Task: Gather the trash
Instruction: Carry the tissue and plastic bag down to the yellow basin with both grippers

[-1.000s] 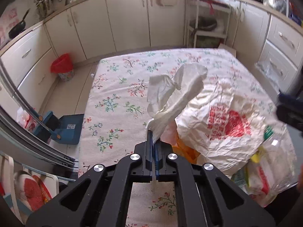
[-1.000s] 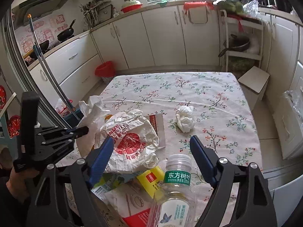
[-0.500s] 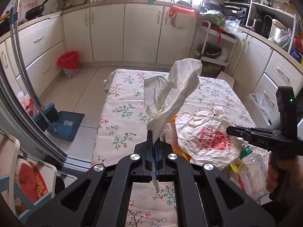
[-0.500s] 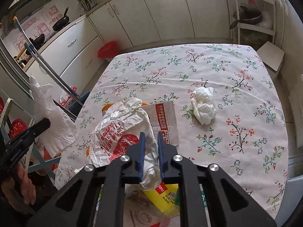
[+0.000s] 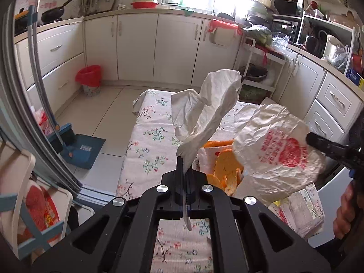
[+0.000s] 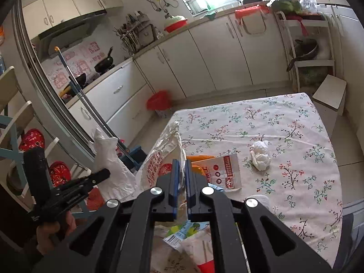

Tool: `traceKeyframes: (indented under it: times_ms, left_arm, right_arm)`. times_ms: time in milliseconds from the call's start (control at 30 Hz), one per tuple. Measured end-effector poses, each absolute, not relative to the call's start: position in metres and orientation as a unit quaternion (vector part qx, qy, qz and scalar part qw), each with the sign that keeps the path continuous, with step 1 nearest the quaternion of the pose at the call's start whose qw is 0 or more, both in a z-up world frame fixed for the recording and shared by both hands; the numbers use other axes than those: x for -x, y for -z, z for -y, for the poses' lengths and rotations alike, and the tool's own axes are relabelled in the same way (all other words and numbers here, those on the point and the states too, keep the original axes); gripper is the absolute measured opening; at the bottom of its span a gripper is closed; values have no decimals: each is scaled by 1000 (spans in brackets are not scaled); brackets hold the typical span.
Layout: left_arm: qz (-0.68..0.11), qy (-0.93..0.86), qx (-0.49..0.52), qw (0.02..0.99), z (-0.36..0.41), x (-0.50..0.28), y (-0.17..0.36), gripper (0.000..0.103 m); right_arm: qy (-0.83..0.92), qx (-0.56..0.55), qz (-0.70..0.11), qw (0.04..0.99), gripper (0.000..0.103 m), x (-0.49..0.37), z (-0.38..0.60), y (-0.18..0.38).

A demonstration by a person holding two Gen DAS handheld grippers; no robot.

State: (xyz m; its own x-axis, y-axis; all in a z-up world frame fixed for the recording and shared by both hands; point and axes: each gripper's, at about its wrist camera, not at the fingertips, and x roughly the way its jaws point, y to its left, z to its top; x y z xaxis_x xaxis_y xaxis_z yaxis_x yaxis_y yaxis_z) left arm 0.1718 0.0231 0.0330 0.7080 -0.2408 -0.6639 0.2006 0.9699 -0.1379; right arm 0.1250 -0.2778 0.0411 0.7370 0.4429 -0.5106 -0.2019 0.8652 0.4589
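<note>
Left gripper (image 5: 184,170) clamped on white tissue (image 5: 204,111), held above table (image 5: 147,141). Right gripper (image 6: 180,177) clamped on printed plastic bag (image 6: 157,159), lifted. Red bin (image 5: 89,79) on floor beyond table's far-left corner; left hand nearer.

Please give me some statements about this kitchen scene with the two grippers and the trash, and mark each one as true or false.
1. The left gripper is shut on a white tissue. True.
2. The right gripper holds nothing. False: it is shut on the white plastic bag with red print, lifted off the table.
3. A crumpled tissue ball lies on the floral tablecloth. True.
4. The bin with the red liner stands on the table. False: it stands on the floor by the cabinets.
5. A paper packet with red print lies flat on the tablecloth. True.
</note>
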Motion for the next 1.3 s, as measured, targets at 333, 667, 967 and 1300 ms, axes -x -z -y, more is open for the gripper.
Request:
traceKeyframes:
  times_ms: [333,667,967,1300]
  left_arm:
    - [-360,135,30,923,-30,-87,-27,2]
    - [-391,175,35,903,-25,1,-8,2]
    - [-445,195,50,873,-23,49,26,2]
    - [-548,204,39,811,-5,84,81,2]
  right_arm:
    - [-195,-185,-287,920,6,-20,267,-45]
    - [-181,-132,-364,904,6,73,241,-1]
    - [-167,-72,-435,882,7,104,217,49]
    - [-180,-14,-516,837,7,110,187,90]
